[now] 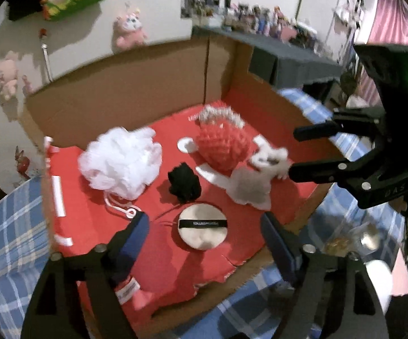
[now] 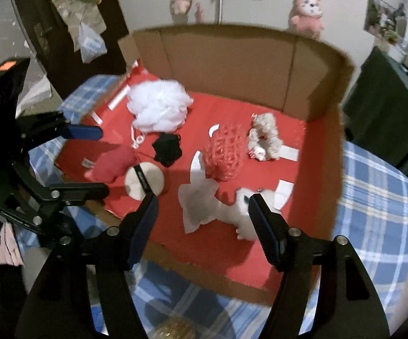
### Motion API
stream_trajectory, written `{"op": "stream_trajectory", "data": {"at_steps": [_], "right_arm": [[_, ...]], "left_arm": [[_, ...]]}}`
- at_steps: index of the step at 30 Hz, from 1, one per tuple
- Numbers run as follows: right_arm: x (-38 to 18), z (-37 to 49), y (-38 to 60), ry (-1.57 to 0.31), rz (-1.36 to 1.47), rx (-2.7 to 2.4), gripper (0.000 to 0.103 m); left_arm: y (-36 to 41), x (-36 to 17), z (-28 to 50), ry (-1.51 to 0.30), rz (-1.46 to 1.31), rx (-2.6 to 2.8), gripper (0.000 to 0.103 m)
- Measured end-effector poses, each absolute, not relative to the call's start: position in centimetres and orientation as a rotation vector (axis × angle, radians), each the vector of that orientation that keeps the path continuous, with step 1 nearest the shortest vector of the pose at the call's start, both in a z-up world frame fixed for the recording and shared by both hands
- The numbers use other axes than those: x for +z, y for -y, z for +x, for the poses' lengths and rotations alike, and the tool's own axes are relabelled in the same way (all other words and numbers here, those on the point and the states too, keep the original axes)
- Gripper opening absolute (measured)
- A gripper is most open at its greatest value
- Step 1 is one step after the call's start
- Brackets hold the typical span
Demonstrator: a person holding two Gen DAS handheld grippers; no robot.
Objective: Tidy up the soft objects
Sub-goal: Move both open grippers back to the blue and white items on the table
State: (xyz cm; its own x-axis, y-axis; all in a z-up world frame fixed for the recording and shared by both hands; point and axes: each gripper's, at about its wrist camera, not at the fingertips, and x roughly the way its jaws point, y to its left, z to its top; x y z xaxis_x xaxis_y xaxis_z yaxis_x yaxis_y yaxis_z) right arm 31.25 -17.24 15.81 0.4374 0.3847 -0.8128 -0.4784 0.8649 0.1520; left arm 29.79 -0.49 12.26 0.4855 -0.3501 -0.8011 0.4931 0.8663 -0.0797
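A shallow cardboard box (image 1: 119, 99) with a red floor holds the soft things. In the left wrist view I see a white mesh pouf (image 1: 119, 163), a black soft lump (image 1: 184, 182), a red spiky ball (image 1: 223, 147), a round powder puff (image 1: 202, 226), a red pouch (image 1: 158, 260) and a white plush toy (image 1: 271, 161). My left gripper (image 1: 204, 217) hangs open above the puff and pouch, holding nothing. The right wrist view adds a beige scrunchie (image 2: 263, 135). My right gripper (image 2: 204, 197) is open over the white plush toy (image 2: 232, 212), apart from it.
The box (image 2: 232, 56) rests on a blue plaid cloth (image 2: 373, 197). Its back and side walls stand tall; the near edge is low. Pink plush toys (image 1: 129, 31) hang on the wall behind. A dark cabinet (image 2: 387, 118) stands to the right, with a pink curtain (image 1: 396, 22) beyond.
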Motion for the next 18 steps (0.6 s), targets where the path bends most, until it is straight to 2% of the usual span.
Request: {"op": "stream_trajectory", "data": {"at_steps": [2,8,18], "right_arm": [[17.2,30.0,17.8,-0.946,-0.082,0.522,0.075],[21.2,24.9,19.1,-0.822,-0.028,0.49,0.078],[24.4,16.3,20.7,-0.66,0.015,0.431,0.078]], "left_arm": [[0.0,13.6,28.5,-0.891,0.142,-0.499,0.088],[-1.4,17.0,23.7,-0.753,0.106,-0.43,0.098],[-2.4,20.5,15.1,-0.542,0.073,-0.349,0.103]]}}
